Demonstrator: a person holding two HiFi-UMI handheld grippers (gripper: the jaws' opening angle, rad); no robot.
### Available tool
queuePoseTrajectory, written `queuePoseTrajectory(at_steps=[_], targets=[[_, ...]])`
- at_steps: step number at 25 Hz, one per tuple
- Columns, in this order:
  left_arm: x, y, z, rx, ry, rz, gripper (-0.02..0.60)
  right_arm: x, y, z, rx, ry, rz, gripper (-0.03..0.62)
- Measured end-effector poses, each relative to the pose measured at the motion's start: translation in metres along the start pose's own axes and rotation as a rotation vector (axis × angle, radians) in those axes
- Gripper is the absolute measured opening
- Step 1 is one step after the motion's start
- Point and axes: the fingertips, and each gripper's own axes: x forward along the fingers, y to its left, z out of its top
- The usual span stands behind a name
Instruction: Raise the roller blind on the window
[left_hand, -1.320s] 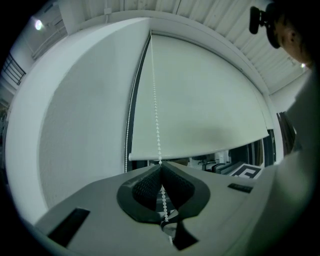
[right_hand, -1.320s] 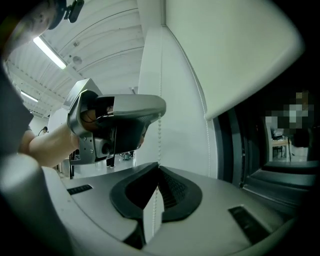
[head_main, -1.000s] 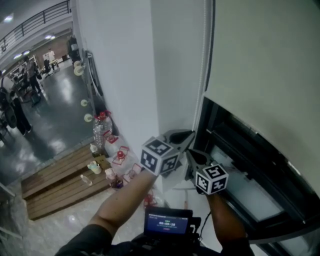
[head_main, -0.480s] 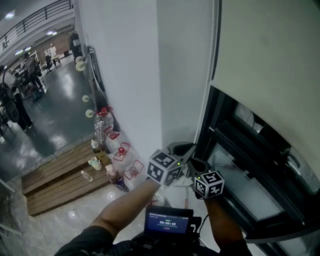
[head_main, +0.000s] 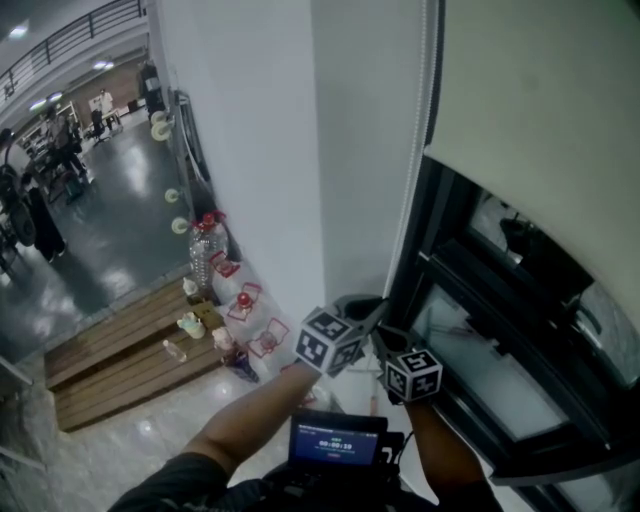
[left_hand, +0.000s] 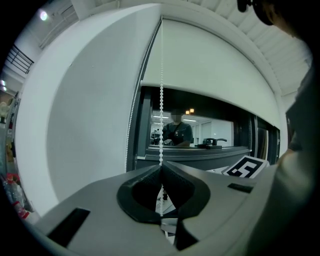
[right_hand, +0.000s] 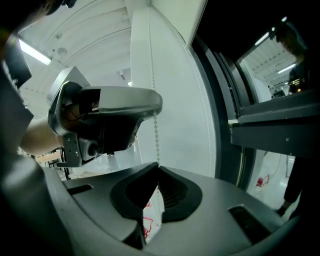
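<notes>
Blind (head_main: 540, 100) partly up, lower window (head_main: 500, 380) uncovered, more to raise. Left gripper (left_hand: 161, 166) and right gripper (right_hand: 157, 167) both clamped on the chain (left_hand: 161, 100).

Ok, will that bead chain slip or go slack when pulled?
The bead chain is probably floppy: it runs straight only where taut above the left gripper. Its small round beads may catch against the shut jaws rather than slide. Thin, so likely very light.
</notes>
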Motion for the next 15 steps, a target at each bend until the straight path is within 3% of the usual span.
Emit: queuePoseTrajectory(at_steps=[15], targets=[[0.004, 0.004, -0.031, -0.021, 0.042, -0.002, -0.005, 0.006, -0.001, -0.025, 0.030, 0.052, -0.003, 0.000]])
